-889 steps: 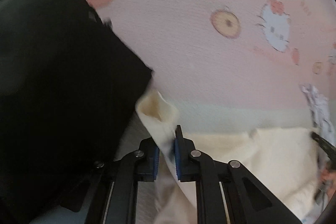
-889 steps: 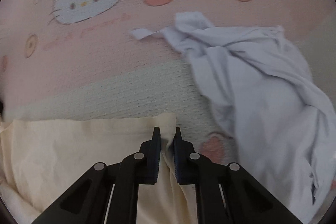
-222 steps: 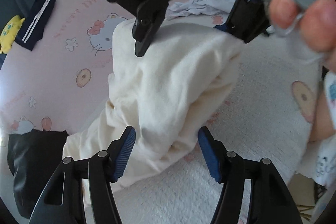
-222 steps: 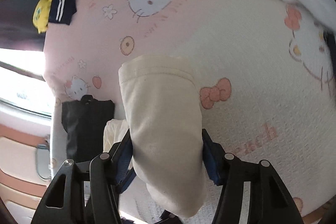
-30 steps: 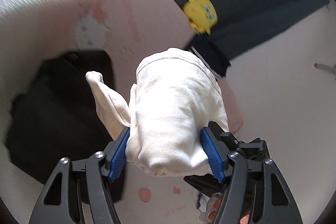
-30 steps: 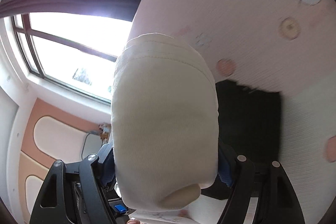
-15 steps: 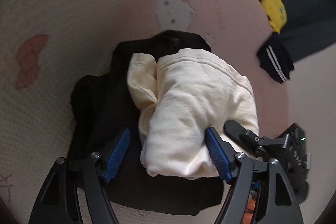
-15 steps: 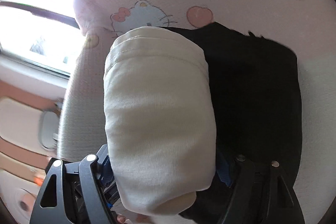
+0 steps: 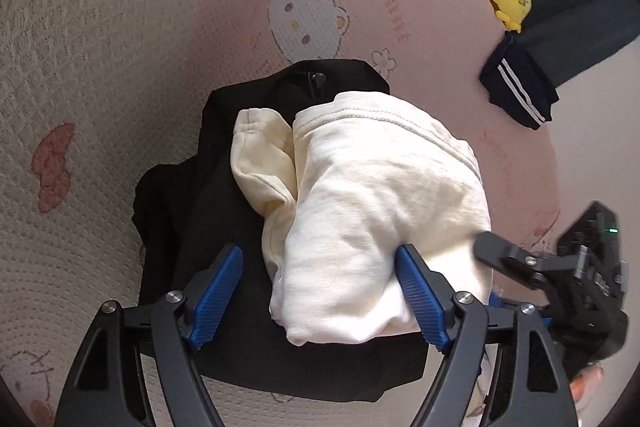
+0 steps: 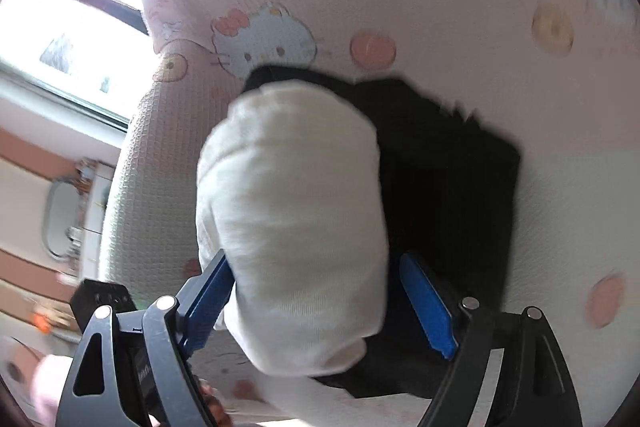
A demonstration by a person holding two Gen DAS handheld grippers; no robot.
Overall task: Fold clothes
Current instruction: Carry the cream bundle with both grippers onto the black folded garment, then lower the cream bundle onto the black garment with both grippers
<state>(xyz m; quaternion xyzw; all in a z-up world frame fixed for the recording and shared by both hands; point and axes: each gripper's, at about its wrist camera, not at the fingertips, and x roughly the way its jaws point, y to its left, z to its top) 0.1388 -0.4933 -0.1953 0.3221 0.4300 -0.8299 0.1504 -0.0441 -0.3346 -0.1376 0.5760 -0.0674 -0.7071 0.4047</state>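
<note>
- The left tongs (image 9: 318, 293) are opening, releasing the folded cream garment (image 9: 372, 203) onto the black garment (image 9: 192, 187), apparently stacking finished folds.
- The right tongs (image 10: 316, 303) are opening too, jaws straddling that bundle.

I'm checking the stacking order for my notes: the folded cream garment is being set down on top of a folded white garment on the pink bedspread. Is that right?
Not quite. The folded cream garment is being set down on a folded black garment, not a white one. The rest holds: the pile lies on the pink bedspread. The left wrist view shows it most clearly.
</note>
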